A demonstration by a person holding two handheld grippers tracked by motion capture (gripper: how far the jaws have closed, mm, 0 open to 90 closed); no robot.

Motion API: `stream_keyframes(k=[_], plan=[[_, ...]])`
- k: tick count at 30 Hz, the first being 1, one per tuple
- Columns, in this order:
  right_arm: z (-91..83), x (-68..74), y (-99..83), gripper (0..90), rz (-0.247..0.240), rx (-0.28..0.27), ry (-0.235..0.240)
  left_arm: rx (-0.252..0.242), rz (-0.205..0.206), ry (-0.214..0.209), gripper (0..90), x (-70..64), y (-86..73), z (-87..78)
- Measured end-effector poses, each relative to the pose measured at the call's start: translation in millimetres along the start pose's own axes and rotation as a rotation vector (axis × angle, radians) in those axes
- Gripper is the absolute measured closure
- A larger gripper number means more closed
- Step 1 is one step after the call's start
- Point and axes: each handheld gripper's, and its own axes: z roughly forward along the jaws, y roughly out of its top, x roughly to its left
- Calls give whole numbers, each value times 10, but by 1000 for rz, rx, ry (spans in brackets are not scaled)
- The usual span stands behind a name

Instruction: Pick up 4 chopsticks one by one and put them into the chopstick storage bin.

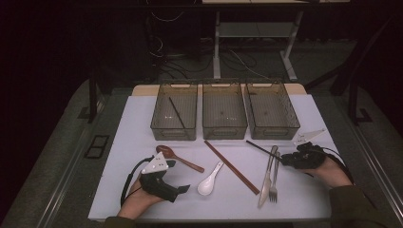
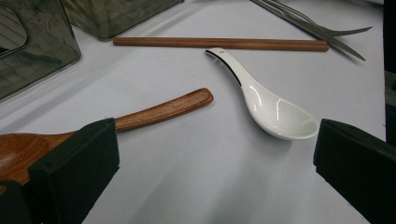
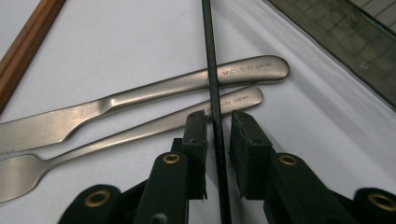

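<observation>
My right gripper (image 1: 285, 159) (image 3: 218, 123) straddles a thin black chopstick (image 1: 261, 148) (image 3: 211, 60) that lies across the handles of a steel knife (image 1: 267, 175) (image 3: 140, 95) and fork (image 1: 274, 183) (image 3: 140, 130). Its jaws are nearly closed: one pad touches the stick and a narrow gap shows at the other. My left gripper (image 1: 176, 176) (image 2: 215, 158) rests wide open near the front left. A wooden spoon (image 1: 178, 157) (image 2: 163, 109) lies by its left jaw, a white ceramic spoon (image 1: 209, 181) (image 2: 275, 109) ahead of it.
A brown chopstick (image 1: 232, 167) (image 2: 219, 43) lies diagonally mid-table. Three clear bins stand in a row at the back: the left bin (image 1: 174, 130) holds another black chopstick (image 1: 177, 114); beside it are the middle bin (image 1: 224, 132) and the right bin (image 1: 274, 132).
</observation>
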Motion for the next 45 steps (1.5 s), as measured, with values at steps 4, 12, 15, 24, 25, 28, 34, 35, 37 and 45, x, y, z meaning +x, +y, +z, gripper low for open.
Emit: stream_keyframes(k=[4,12,15,24,25,28,34,35,37,45], plan=[[-1,5,1,787,-3,3,-2,1,0,-1,0,0,0,1],[1,13,3,841,-22,8,-12,4,1,-2,0,-1,-2,4],[-1,13,4,845,-31,9,-11,5,2,-4,0,-1,-2,6],[-32,13,16,852,-40,-2,-1,5,3,-5,0,-1,-2,8],[-43,10,19,853,-38,-7,2,5,3,-5,0,0,-3,8],[-73,7,26,854,-29,-22,8,6,3,-5,0,-1,-2,7],[-144,10,43,853,-17,-57,19,5,3,-5,0,-1,-2,8],[-152,11,45,853,-18,-63,23,5,3,-5,0,-1,-2,8],[-165,15,51,854,-19,-71,27,6,3,-5,0,0,-2,7],[-200,66,99,854,-31,-95,54,5,1,-5,0,0,-3,5]])
